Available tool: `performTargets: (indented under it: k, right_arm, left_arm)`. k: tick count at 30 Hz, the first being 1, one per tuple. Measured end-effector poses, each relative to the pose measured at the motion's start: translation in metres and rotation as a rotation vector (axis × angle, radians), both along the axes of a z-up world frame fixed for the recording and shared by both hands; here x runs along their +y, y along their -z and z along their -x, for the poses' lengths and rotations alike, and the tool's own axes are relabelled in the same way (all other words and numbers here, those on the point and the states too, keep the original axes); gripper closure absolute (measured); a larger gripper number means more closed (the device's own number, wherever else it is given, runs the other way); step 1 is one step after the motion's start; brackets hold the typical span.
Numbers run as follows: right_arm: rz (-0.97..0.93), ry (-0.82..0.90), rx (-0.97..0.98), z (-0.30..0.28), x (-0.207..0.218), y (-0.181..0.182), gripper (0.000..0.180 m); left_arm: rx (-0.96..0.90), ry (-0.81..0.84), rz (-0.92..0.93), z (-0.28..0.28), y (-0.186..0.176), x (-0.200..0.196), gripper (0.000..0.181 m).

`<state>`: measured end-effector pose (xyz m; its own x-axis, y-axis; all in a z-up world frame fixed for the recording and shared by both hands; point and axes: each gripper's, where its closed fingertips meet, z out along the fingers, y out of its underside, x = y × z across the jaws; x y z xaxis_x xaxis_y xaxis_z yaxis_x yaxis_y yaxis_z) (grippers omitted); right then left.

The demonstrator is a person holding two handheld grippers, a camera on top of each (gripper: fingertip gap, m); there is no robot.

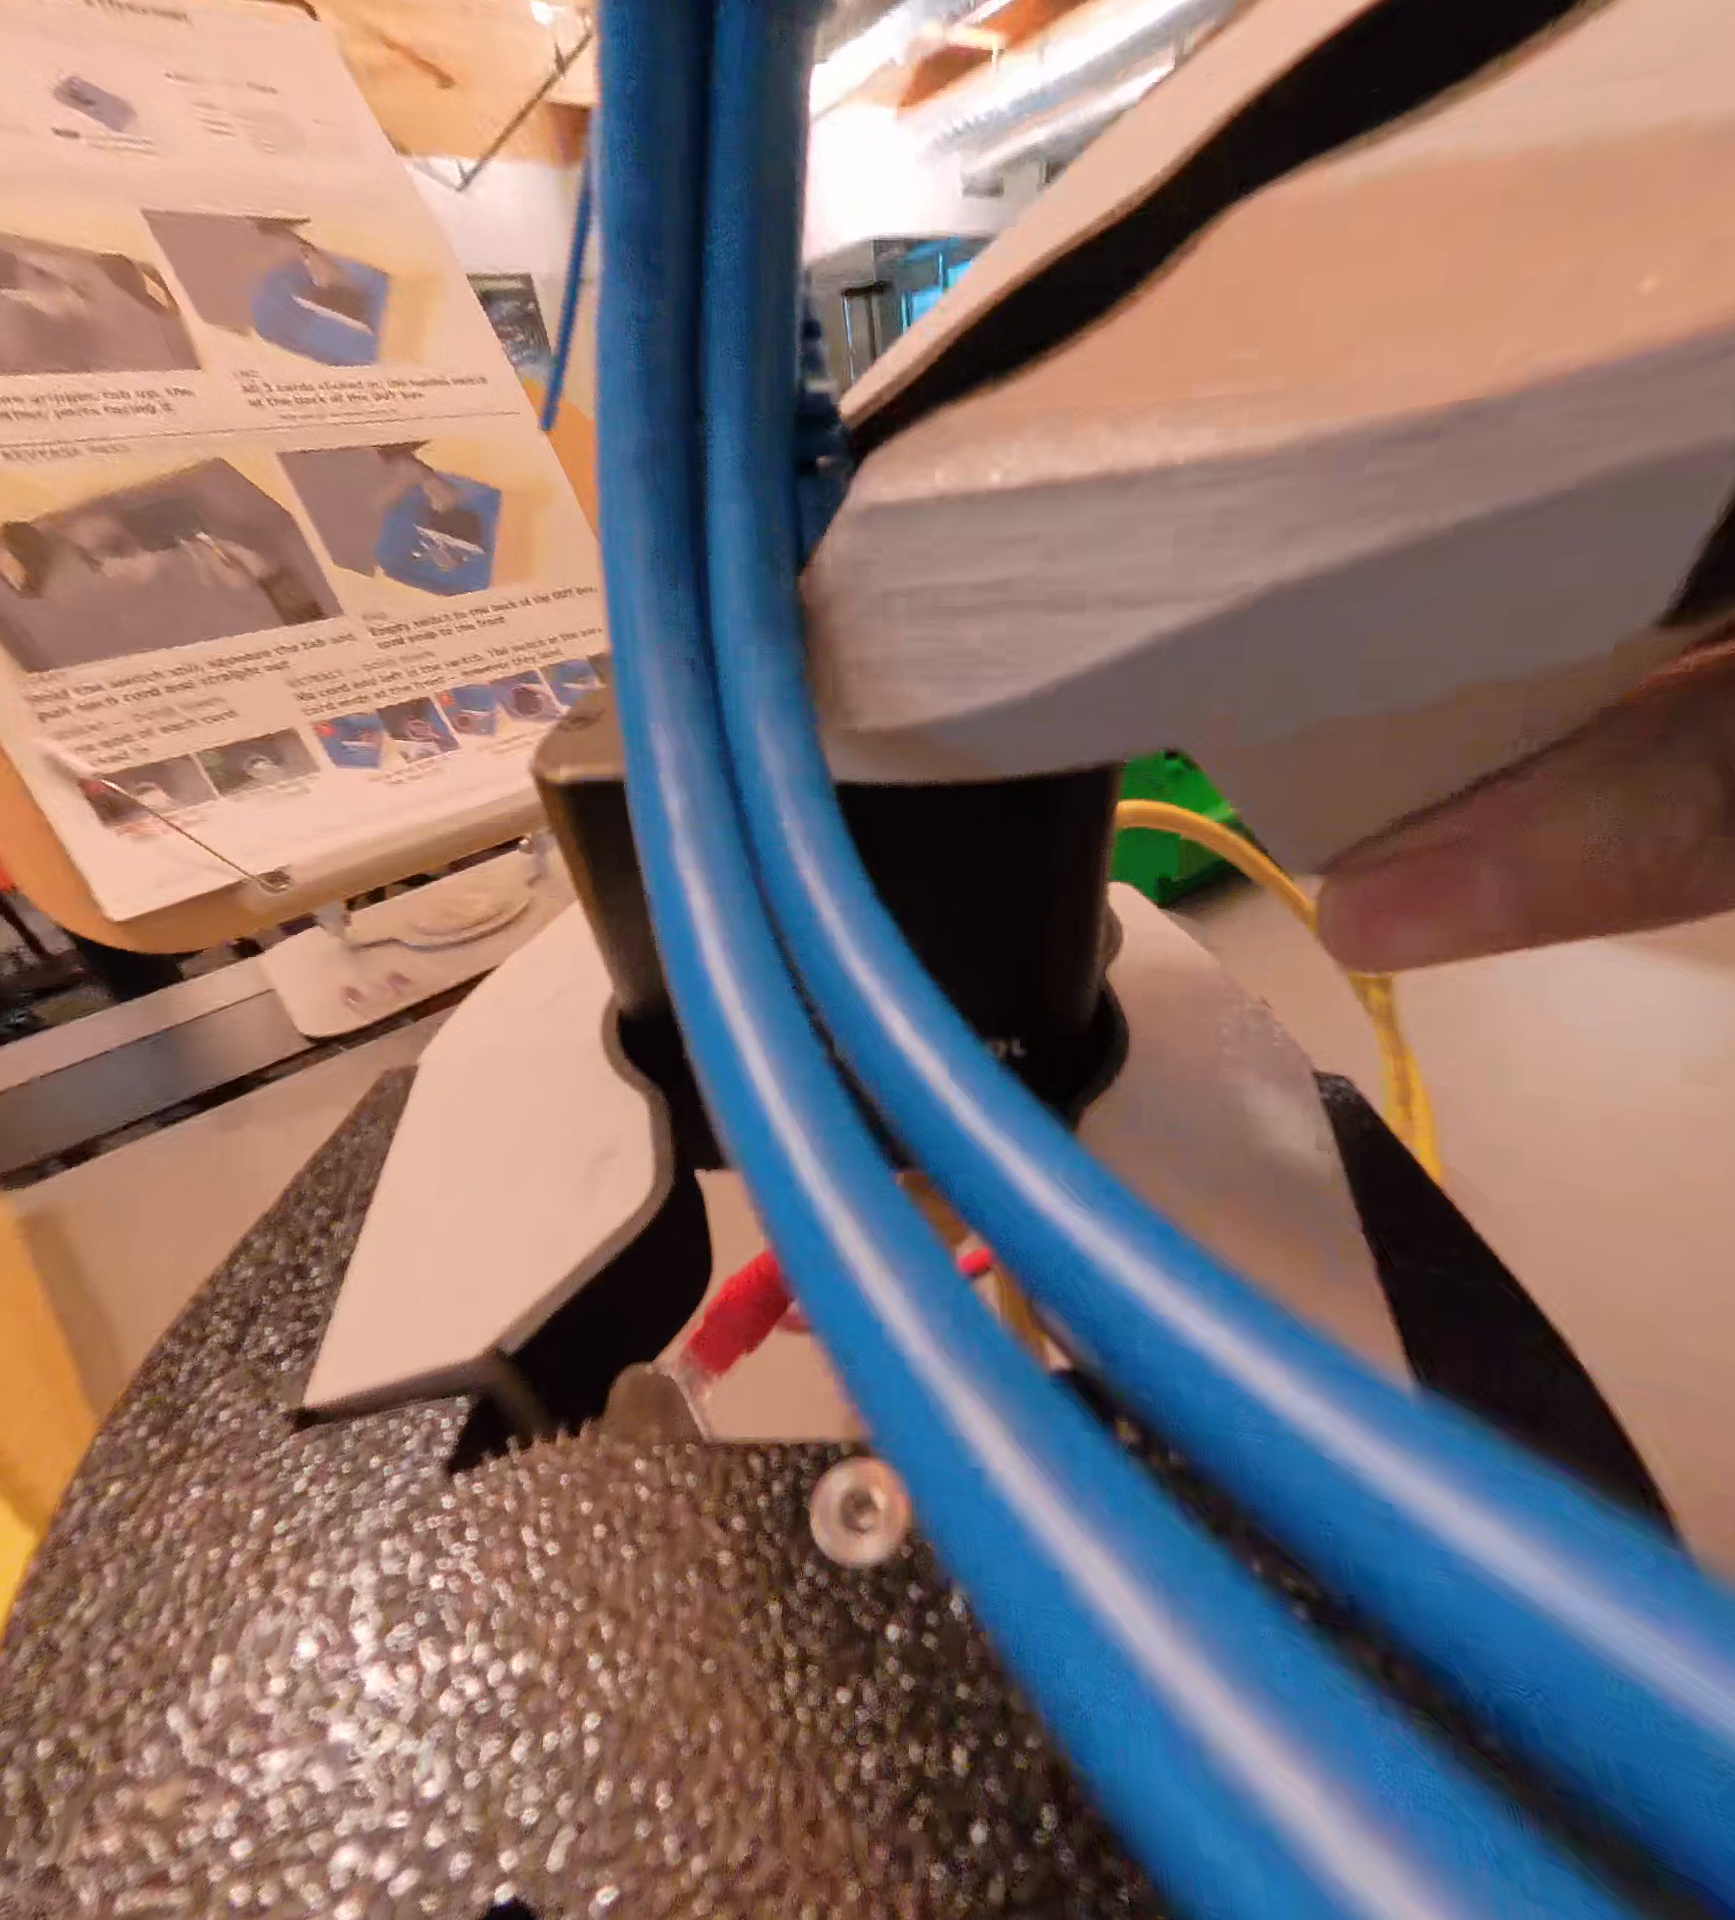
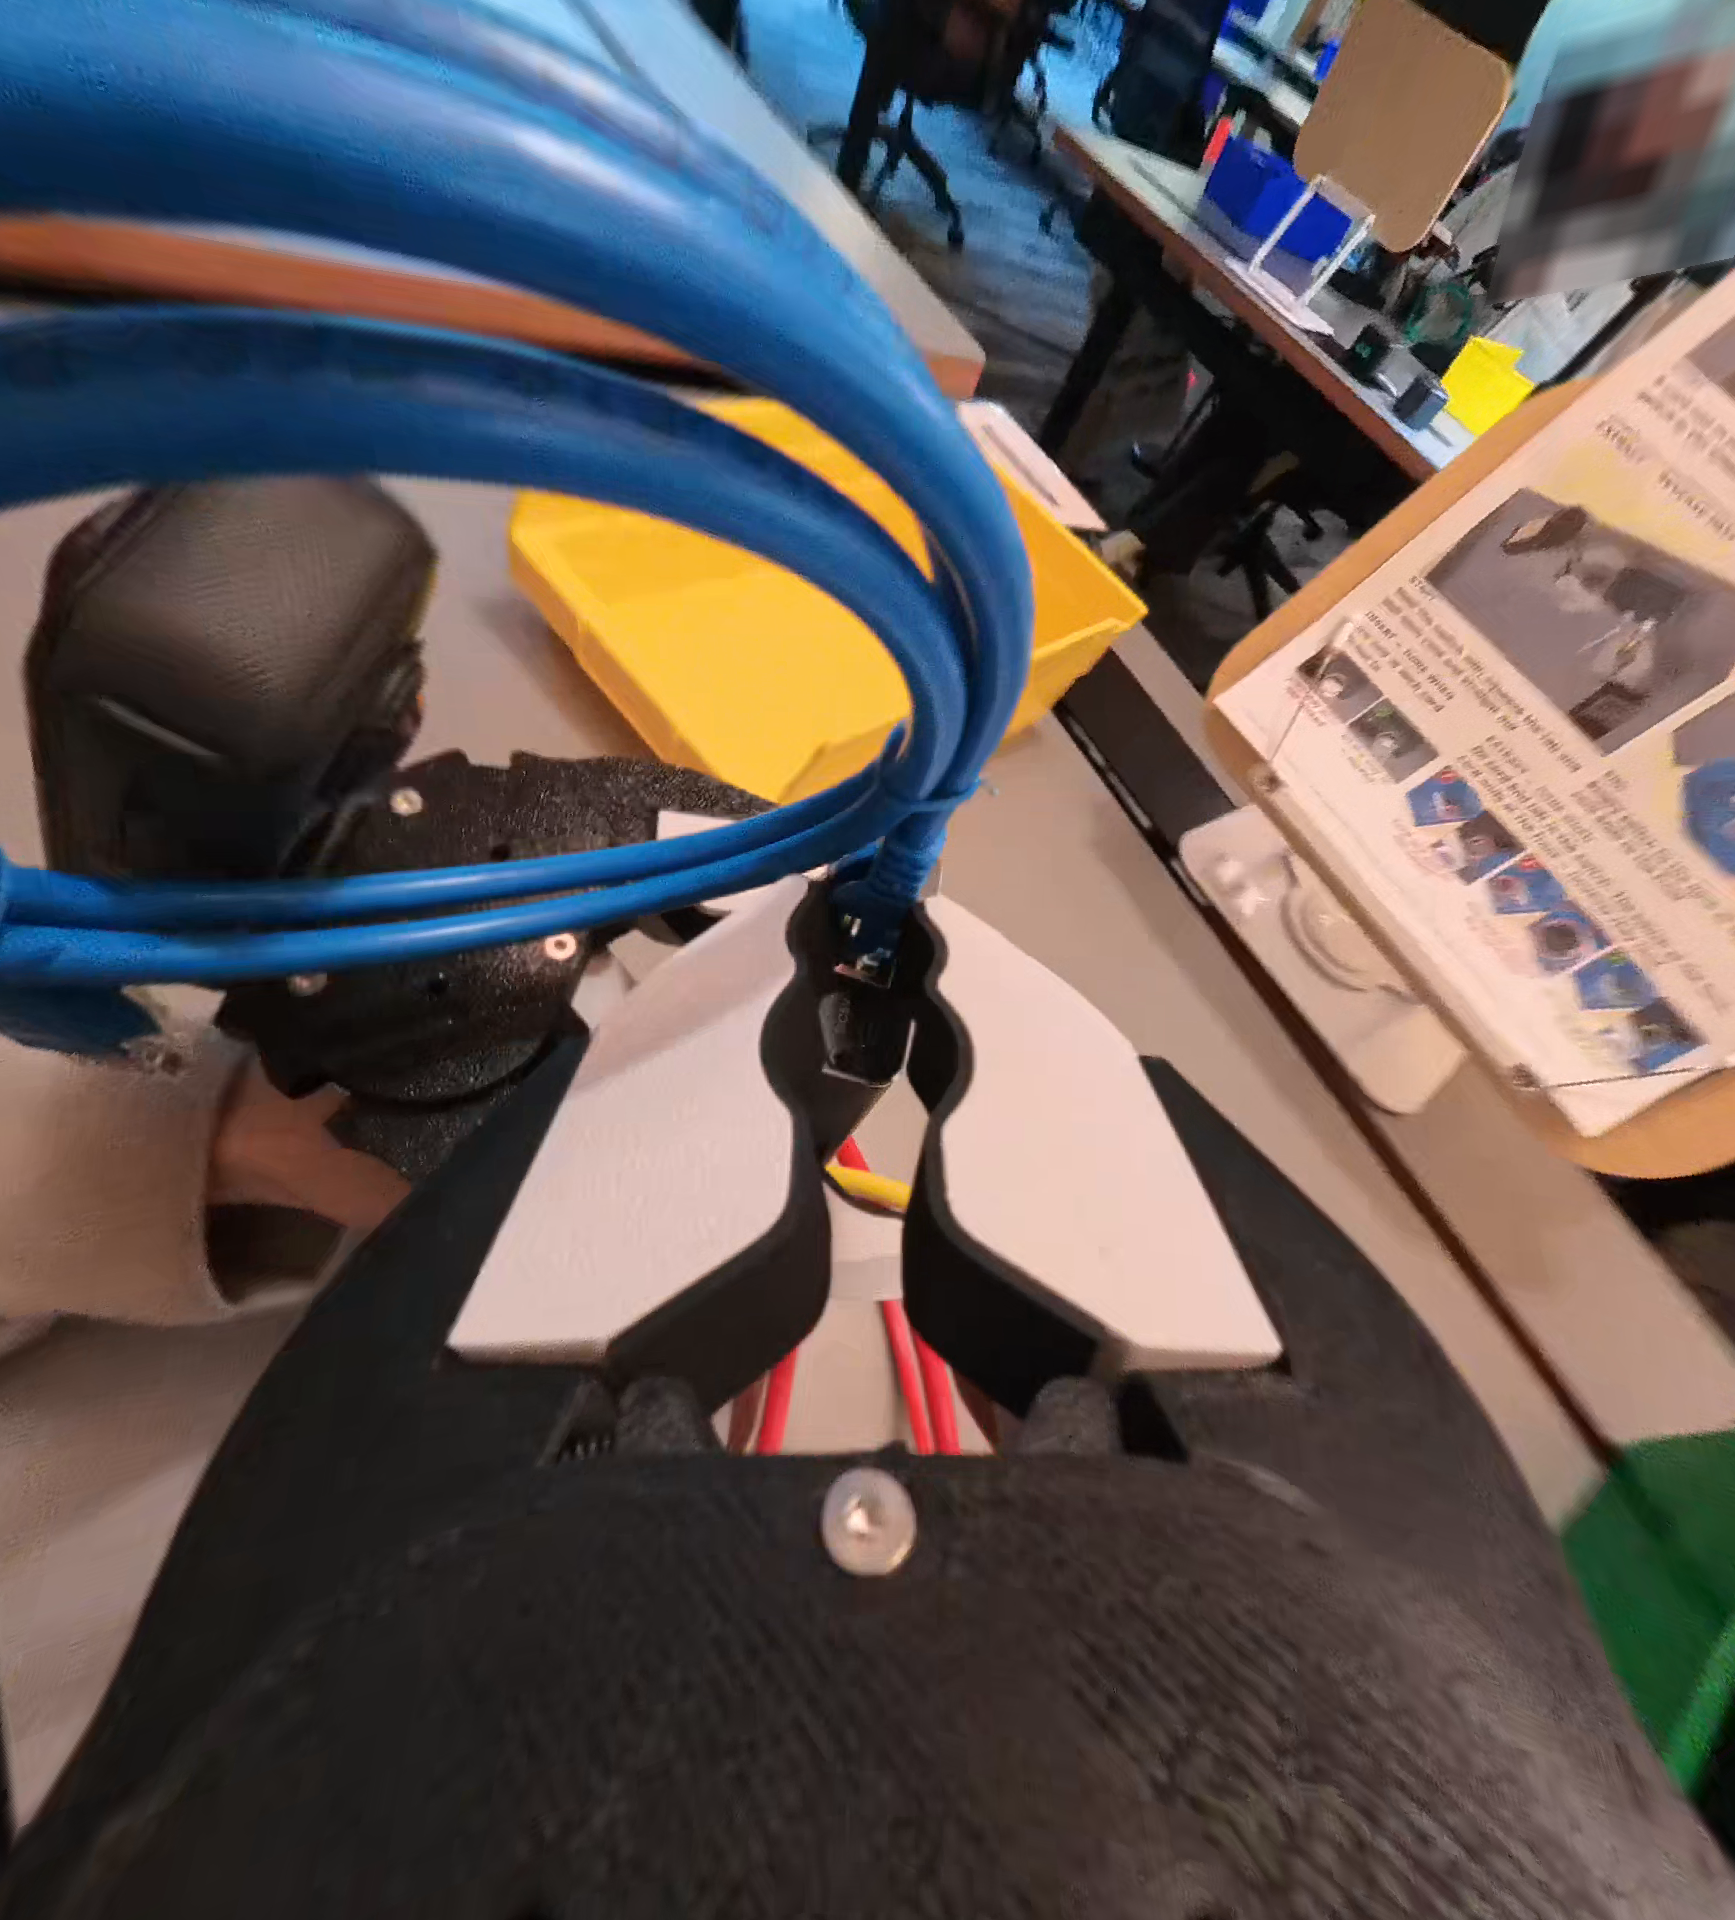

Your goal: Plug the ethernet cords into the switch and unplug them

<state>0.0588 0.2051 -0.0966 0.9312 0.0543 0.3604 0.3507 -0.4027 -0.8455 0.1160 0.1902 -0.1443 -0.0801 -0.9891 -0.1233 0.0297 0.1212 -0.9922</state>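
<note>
Left wrist view looks forward along its fingers, very close behind the blue cords (image 1: 842, 1195), which cross most of the frame. Right wrist view looks forward and down along its fingers at the table (image 2: 1102, 883), also close. Both share the blue cords and the instruction sheet (image 1: 219, 468), the right view also catching the left gripper (image 2: 406, 935).

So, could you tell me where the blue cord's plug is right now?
In the right wrist view, the blue cord's plug sits centre frame, pinched between the right claw tips, with the yellow bin behind it.
</note>
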Motion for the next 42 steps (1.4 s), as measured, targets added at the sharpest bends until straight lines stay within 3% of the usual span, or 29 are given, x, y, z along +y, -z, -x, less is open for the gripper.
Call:
performTargets:
  k: [4, 6, 10, 14, 23, 35, 38, 42]
  right_arm:
    - [0.141, 0.012, -0.286, 0.003, 0.000, 0.008, 0.165]
    - [0.169, 0.012, -0.330, 0.002, 0.001, 0.012, 0.166]
    - [0.021, -0.005, 0.029, -0.006, 0.000, 0.002, 0.166]
    - [0.091, 0.015, -0.065, -0.011, 0.001, 0.015, 0.165]
    - [-0.004, 0.023, 0.119, -0.010, 0.003, 0.009, 0.166]
    - [-0.031, 0.036, 0.132, 0.001, 0.009, 0.012, 0.165]
    - [-0.038, 0.041, 0.102, -0.001, 0.008, 0.014, 0.165]
    - [0.038, 0.046, -0.131, -0.002, 0.007, 0.018, 0.165]
  left_arm:
    - [0.027, 0.052, 0.065, -0.004, 0.007, -0.007, 0.102]
    - [0.043, 0.070, 0.073, -0.006, 0.011, -0.008, 0.104]
    - [0.029, 0.045, 0.026, -0.003, 0.005, -0.003, 0.105]
    - [0.066, 0.082, 0.068, -0.008, 0.017, -0.007, 0.109]
    - [0.041, 0.112, 0.061, -0.005, 0.010, -0.007, 0.105]
    - [-0.026, 0.004, 0.069, -0.003, 0.001, 0.003, 0.103]
    - [0.028, 0.007, 0.035, -0.003, 0.008, 0.005, 0.104]
    - [0.053, 0.037, 0.034, -0.005, 0.013, 0.002, 0.103]
